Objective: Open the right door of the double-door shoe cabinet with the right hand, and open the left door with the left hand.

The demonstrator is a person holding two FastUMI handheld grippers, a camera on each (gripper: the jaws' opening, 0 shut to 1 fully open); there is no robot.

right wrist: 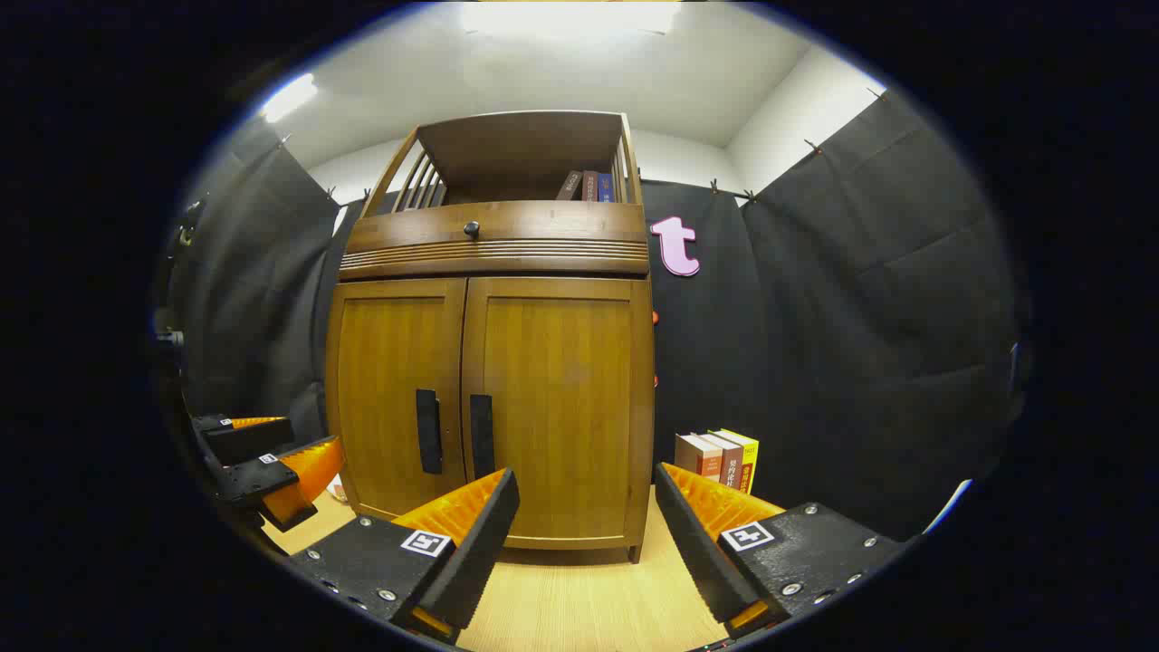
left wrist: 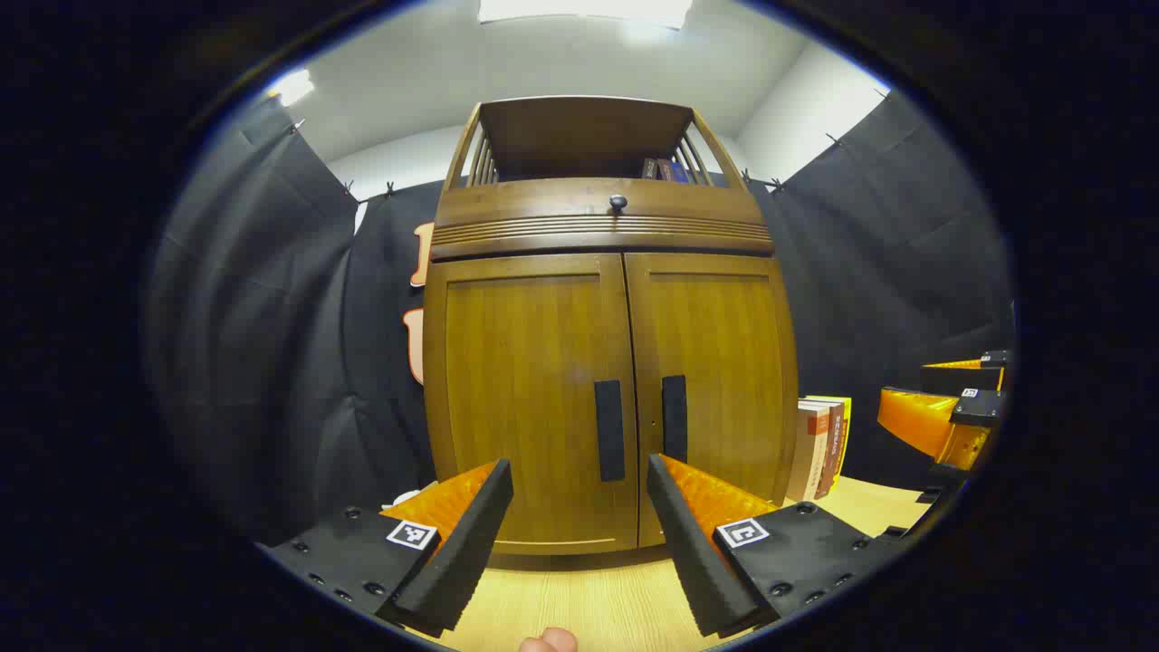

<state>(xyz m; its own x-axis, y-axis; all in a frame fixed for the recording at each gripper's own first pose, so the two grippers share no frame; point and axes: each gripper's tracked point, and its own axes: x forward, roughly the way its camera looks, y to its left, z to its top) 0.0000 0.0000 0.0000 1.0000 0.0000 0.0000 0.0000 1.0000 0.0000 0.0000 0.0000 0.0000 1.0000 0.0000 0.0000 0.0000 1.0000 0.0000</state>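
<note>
Both doors shut, stiff wood — with your right gripper [right wrist: 584, 543] and left gripper [left wrist: 579, 534] gaping empty, pinch the right handle [right wrist: 481, 436] at frame centre, then the left handle [left wrist: 609, 430].

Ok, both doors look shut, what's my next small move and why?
Probably ease the right gripper forward and left toward the right handle. Both doors are closed, both grippers are open and short of the cabinet, and the right gripper faces the door panel rather than the handle.

right tool [right wrist: 579, 534] spread wide, clear of shoe cabinet [right wrist: 493, 362] | both doors seemingly closed | left tool [right wrist: 272, 457] at far left
</note>
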